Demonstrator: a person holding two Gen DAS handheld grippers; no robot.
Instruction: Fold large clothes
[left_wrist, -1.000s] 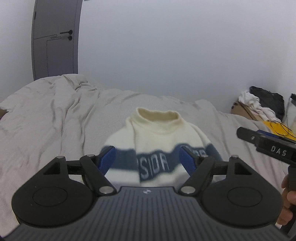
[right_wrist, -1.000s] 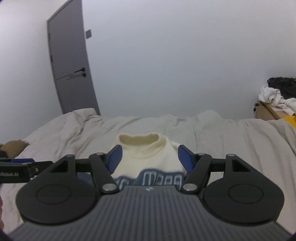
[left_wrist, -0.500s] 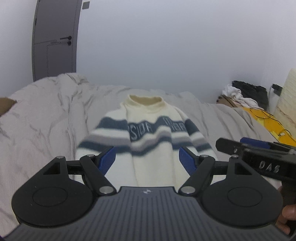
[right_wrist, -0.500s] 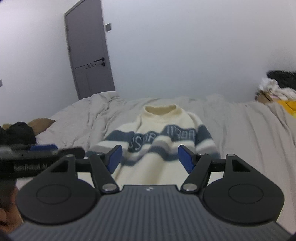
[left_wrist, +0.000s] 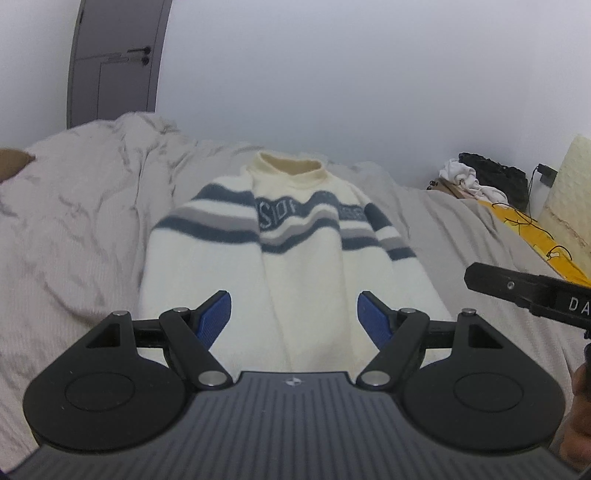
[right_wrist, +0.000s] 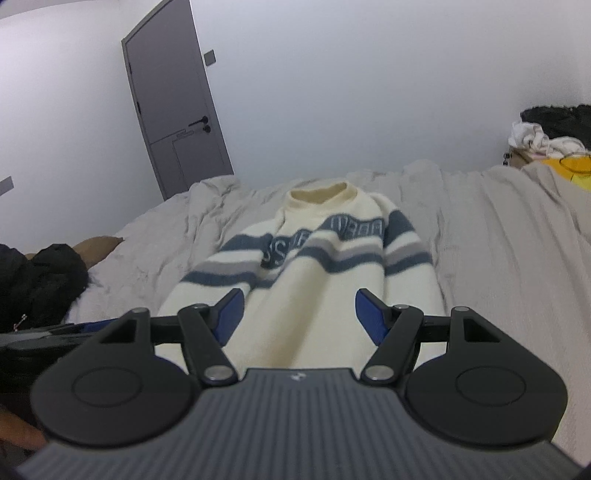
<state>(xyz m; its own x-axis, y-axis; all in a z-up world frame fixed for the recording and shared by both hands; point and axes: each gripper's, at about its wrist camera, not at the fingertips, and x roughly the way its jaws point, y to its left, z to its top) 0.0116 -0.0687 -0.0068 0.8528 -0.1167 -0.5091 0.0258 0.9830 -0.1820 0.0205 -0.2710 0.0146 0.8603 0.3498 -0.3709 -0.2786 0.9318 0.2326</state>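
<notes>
A cream sweater (left_wrist: 295, 266) with blue and grey chest stripes and lettering lies flat on the grey bed cover, collar at the far end. Both sleeves are folded down along the body. My left gripper (left_wrist: 294, 314) hovers above the sweater's lower half, jaws open, nothing between the blue pads (left_wrist: 214, 317). In the right wrist view the same sweater (right_wrist: 314, 280) runs away from my right gripper (right_wrist: 299, 314), which is also open and empty over the lower body. The right gripper's black side (left_wrist: 524, 291) shows at the right edge of the left wrist view.
The wrinkled grey bed cover (left_wrist: 74, 240) spreads on all sides. A grey door (right_wrist: 173, 103) stands in the far wall. A heap of white and black clothes (left_wrist: 480, 177) and a yellow item (left_wrist: 532, 236) sit right of the bed. A dark garment (right_wrist: 37, 280) lies at the left.
Both grippers pulled back toward the sweater's hem and sank a little, so more of the sweater shows, from collar only to the whole striped chest and body. Jaws stayed as wide.
</notes>
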